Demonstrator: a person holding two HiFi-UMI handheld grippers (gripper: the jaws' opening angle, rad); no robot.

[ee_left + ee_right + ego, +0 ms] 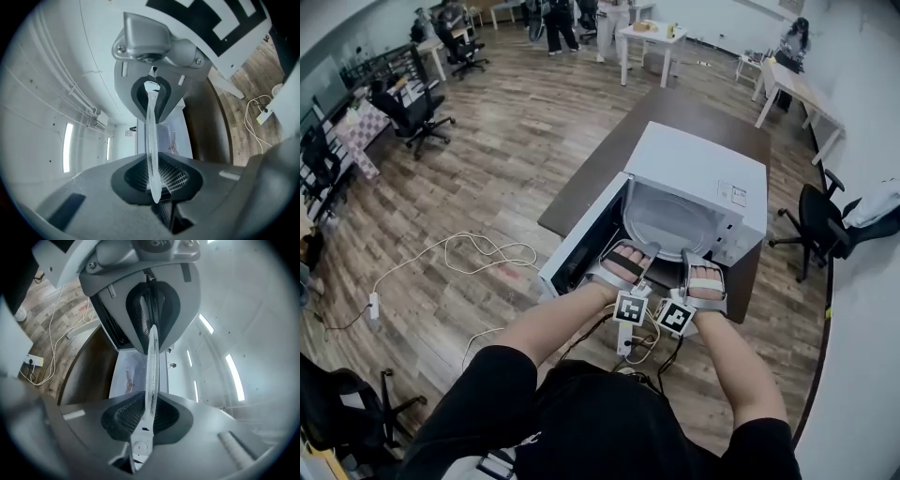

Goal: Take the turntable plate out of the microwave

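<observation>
Left gripper (627,258) and right gripper (704,277) each pinched the near rim of the turntable plate (666,220), which stood tilted in the microwave (703,159) mouth and hid the cavity. The front sticker (733,195) was too small to read. Left gripper view: glass edge-on between narrow jaws. Right gripper view: same grip, plus a floor power strip (32,362).

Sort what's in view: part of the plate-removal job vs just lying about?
Job: turntable plate, microwave, left gripper, right gripper, both with jaws shut on the plate's rim.
Lying about: floor cables, office chairs, white tables.
</observation>
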